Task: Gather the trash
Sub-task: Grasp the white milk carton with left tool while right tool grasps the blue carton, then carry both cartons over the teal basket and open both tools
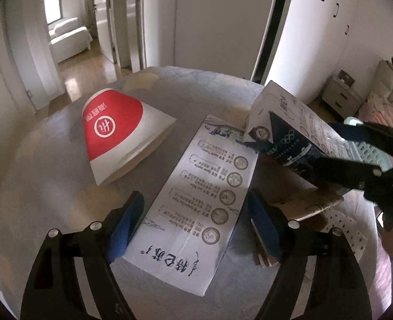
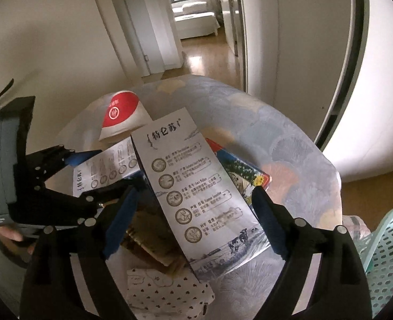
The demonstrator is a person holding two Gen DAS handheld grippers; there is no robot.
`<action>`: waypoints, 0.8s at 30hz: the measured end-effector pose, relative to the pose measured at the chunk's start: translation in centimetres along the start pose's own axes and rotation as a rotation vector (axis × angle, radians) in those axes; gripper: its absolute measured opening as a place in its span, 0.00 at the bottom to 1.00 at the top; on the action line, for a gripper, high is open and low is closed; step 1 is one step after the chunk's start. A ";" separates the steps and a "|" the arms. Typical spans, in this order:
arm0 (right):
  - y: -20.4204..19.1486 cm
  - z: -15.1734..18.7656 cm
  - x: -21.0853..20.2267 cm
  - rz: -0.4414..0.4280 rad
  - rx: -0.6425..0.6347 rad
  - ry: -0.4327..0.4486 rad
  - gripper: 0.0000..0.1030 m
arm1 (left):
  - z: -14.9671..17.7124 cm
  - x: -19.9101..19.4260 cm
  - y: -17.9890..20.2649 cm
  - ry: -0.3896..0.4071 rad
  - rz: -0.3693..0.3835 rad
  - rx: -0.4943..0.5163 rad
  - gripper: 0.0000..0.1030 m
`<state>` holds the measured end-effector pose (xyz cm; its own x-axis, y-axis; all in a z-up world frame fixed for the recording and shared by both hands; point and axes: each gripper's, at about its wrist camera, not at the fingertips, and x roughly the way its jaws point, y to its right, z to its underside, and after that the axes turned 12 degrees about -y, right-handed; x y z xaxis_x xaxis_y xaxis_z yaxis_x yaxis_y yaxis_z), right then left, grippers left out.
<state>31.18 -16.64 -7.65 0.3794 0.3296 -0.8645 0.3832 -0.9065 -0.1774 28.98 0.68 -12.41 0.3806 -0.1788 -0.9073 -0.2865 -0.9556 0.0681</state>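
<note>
The bed [image 1: 196,88], under a grey-blue patterned quilt, fills the middle of both views, its far edge rounding off toward a wooden floor [image 2: 209,61] and an open doorway at 12 o'clock. Both hand-held grippers tip steeply down over it. The left gripper [image 1: 193,224] stands wide open, its blue pads either side of a flattened white milk carton [image 1: 196,200] lying flat on the quilt; the pads look clear of the carton's edges, nothing gripped. The right gripper [image 2: 193,210] is also spread wide around a second milk carton [image 2: 196,184], a boxy one propped at a tilt; whether its pads actually press the carton's sides cannot be told. In the left wrist view this gripper comes in from 3 o'clock with the tilted carton [image 1: 282,128] at its fingers. A red-and-white paper bag [image 1: 119,133] lies at 10 o'clock of the flat carton, well apart, with bare quilt between. A colourful printed pack [image 2: 247,176] sits under the tilted carton at 2 o'clock, a heart-print pouch [image 2: 164,290] at 6 o'clock. A pale-green perforated basket [image 2: 383,261] stands at the bed's edge, 4 o'clock in the right wrist view. A hand [image 2: 12,237] grips the left tool at 9 o'clock.
</note>
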 end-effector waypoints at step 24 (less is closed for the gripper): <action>-0.3 6.2 -9.3 0.158 0.145 0.241 0.56 | 5.5 -9.0 0.5 0.195 0.079 -0.088 0.51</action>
<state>22.34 -21.03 -2.50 0.6197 0.2191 -0.7537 0.1863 -0.9739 -0.1299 20.59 3.13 -6.49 0.5254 -0.2875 -0.8008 -0.2477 -0.9521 0.1793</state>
